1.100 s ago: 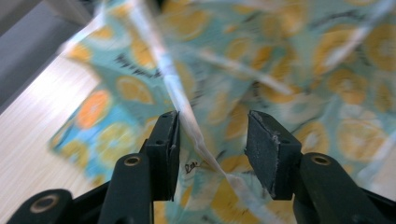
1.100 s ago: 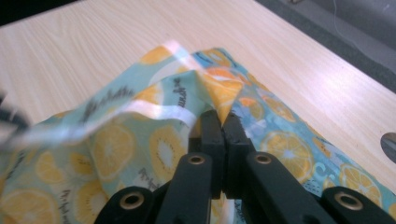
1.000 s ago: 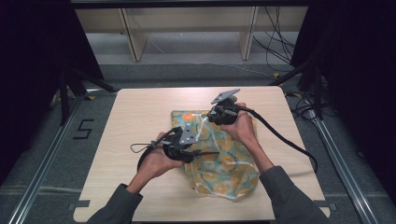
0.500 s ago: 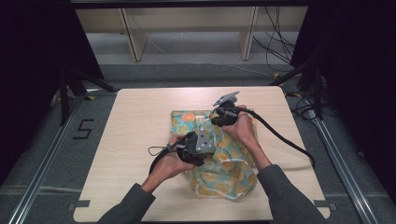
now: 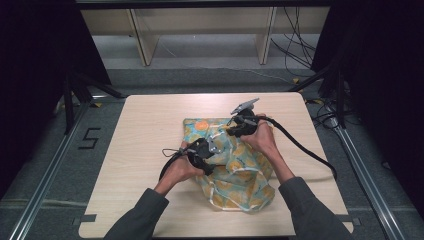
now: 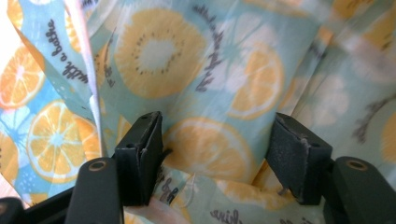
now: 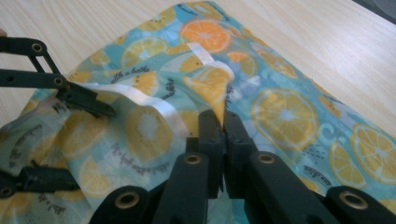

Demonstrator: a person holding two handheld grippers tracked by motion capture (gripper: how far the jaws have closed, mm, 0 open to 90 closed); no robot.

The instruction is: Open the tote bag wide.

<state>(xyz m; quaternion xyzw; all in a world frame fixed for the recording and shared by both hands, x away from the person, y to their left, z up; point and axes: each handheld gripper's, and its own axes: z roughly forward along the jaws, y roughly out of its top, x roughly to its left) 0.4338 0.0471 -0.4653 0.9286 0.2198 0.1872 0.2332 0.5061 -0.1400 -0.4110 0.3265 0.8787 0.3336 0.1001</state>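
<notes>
A teal cloth bag [image 5: 240, 175] printed with orange and lemon slices lies crumpled on the wooden table [image 5: 145, 125]. My left gripper [image 5: 212, 156] is at the bag's left middle. In the left gripper view it [image 6: 217, 156] stands open, and the printed cloth [image 6: 159, 51] bulges between its pads without being clamped. My right gripper [image 5: 233, 131] is at the bag's upper part. Its jaws [image 7: 223, 119] are shut on a raised fold of the bag [image 7: 280, 112]. A white strap [image 7: 154, 105] runs across the cloth towards the left gripper [image 7: 70, 140].
Black cables trail from both grippers, the right one [image 5: 305, 150] looping over the table's right side. Bare tabletop surrounds the bag to the left and far side. A shelf frame [image 5: 200, 30] stands beyond the table, and metal rails [image 5: 50, 170] run along the floor.
My left gripper has moved right, off the bag's left edge and onto its middle. The right gripper has kept its hold and barely shifted.
</notes>
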